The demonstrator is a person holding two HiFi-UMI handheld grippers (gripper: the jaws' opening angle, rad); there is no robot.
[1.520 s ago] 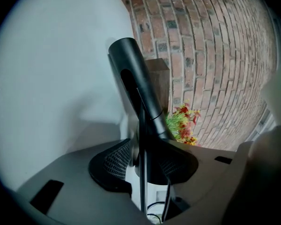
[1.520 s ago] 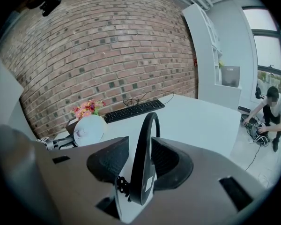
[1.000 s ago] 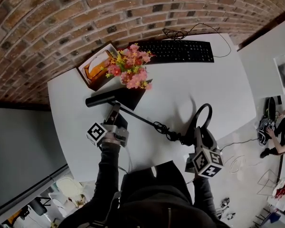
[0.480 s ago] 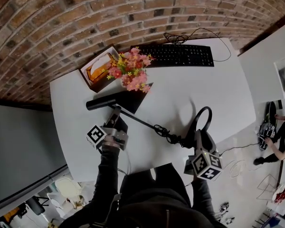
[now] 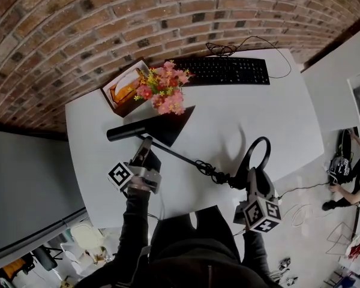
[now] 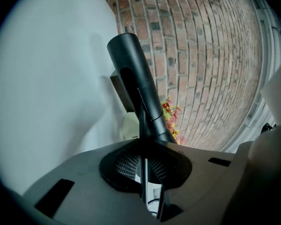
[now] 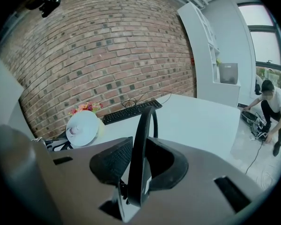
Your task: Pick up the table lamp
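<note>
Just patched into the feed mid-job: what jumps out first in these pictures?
A black table lamp lies stretched across the white table, with the left gripper clamped on its thin arm near the tube head and the right gripper gripping its ring base. Behind it, pink flowers and a black keyboard sit by the brick wall.

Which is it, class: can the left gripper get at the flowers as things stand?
Probably not: the left gripper is shut on the table lamp, so its jaws are taken, though the flowers stand just ahead.
</note>
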